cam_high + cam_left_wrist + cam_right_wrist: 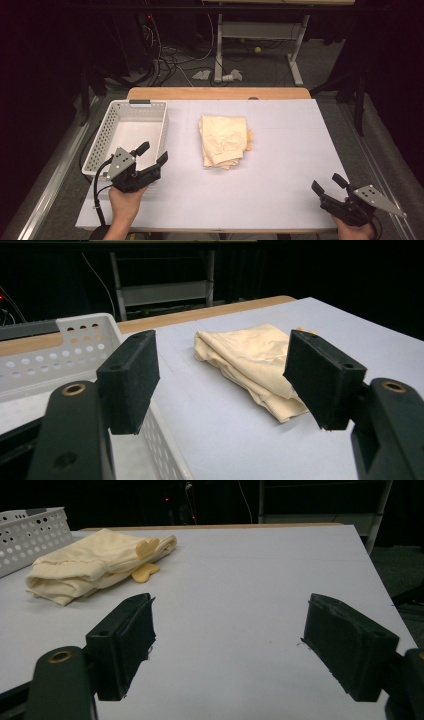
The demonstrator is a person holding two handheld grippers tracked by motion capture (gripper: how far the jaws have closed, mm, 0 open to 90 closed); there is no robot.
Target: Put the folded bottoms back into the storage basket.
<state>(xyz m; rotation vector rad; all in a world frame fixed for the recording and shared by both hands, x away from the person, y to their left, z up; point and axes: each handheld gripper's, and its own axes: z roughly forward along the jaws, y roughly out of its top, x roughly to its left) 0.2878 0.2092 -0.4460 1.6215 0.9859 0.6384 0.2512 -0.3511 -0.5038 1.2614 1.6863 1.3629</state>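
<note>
My left gripper (152,153) hovers at the near corner of the white basket (102,140), jaws spread, empty. My right gripper (328,183) sits at the table's (280,165) near right corner, jaws spread, empty. The folded cream cloth (224,141) lies mid-table, just right of the basket, well apart from both grippers.

basket (85,347) cut off at left edge, right hand (357,231) cropped below
</note>
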